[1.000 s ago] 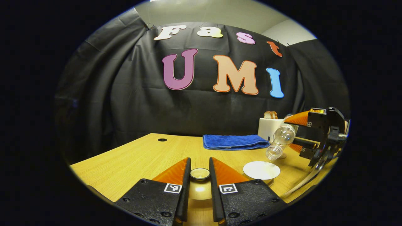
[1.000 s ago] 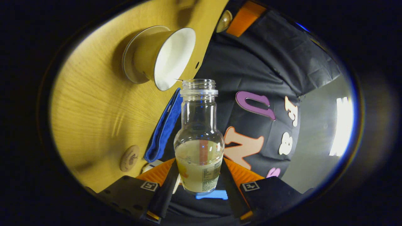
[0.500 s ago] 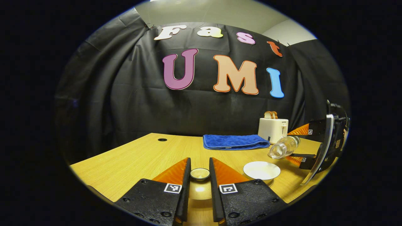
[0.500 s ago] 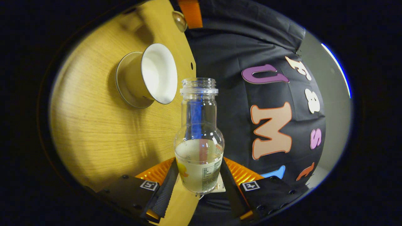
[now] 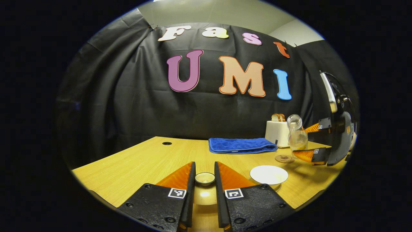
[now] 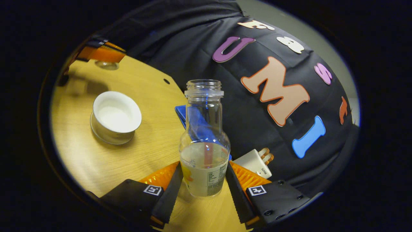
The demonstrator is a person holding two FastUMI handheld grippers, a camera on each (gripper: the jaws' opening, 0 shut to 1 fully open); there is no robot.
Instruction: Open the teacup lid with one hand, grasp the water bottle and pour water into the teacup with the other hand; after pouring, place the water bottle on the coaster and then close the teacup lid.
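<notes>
Right tool (image 6: pixel 203 180) was clamped on the water bottle (image 6: pixel 204 141), both fingers pressing the lower body. Bottle was uncapped, roughly upright with a slight tilt, and partly filled with liquid. In the left gripper view the same bottle (image 5: pixel 296 135) was held off the surface, above and just right of the round coaster (image 5: pixel 284 158), with the right tool (image 5: pixel 310 141) gripping it from the right.

Left tool (image 5: pixel 204 180) was narrow, fingers closed on the knob of the teacup lid (image 5: pixel 205 178), holding it near the front edge of the wooden surface (image 5: pixel 145 164). In the right gripper view that lid (image 6: pixel 107 65) sat at the far left with the left tool (image 6: pixel 101 53) over it.

Teacup (image 6: pixel 116 116) stood open on its saucer, white inside, left of the bottle and well apart from it. In the left gripper view the teacup (image 5: pixel 268 175) was just right of the left tool and nearer than the coaster.

Folded blue cloth (image 5: pixel 241 145) lay at the far side of the surface; white toaster (image 5: pixel 277 132) with bread in it stood right of the cloth, behind the bottle.
</notes>
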